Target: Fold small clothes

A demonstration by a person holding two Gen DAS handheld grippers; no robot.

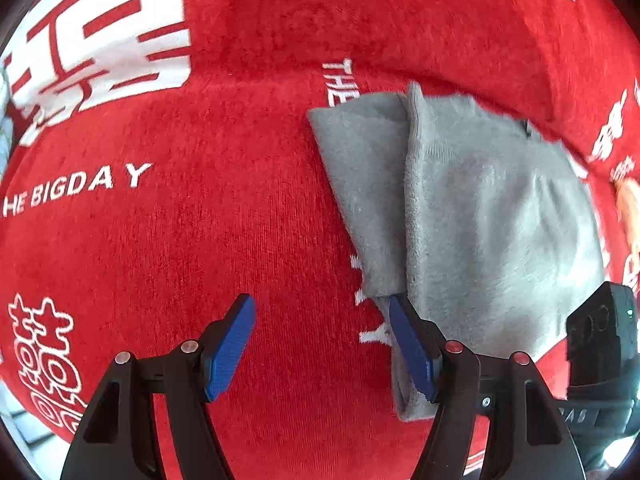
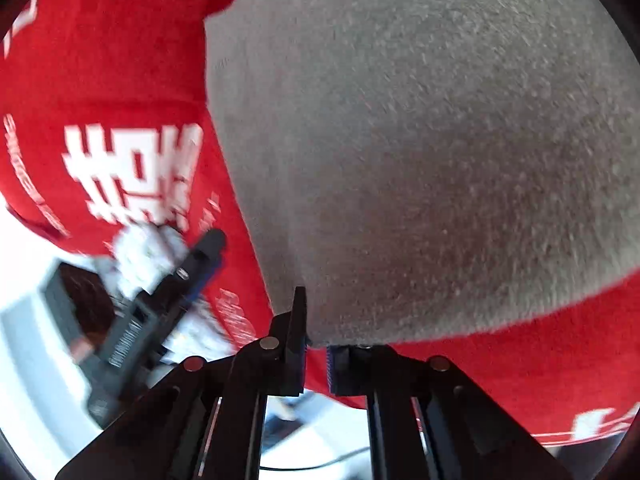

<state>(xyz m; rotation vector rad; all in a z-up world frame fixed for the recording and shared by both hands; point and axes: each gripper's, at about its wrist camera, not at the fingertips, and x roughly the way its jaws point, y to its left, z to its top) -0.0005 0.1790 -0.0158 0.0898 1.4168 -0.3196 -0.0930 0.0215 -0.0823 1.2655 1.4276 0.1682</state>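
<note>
A grey fleecy garment point(image 1: 480, 216) lies folded on the red cloth, right of centre in the left wrist view, with a narrower layer sticking out along its left side. My left gripper point(image 1: 320, 302) is open above the bare red cloth, and its right blue pad point(image 1: 412, 352) lies against the garment's lower left edge. The right gripper's black body point(image 1: 600, 344) shows at the garment's lower right. In the right wrist view the garment point(image 2: 420, 140) fills the frame, and my right gripper point(image 2: 318, 332) is shut on its near corner.
A red plush cloth point(image 1: 180, 240) with white lettering and large white characters covers the surface. Its edge and a pale floor point(image 2: 36, 340) show at the lower left of the right wrist view, where the left gripper point(image 2: 192, 272) and a white-gloved hand point(image 2: 144, 256) appear.
</note>
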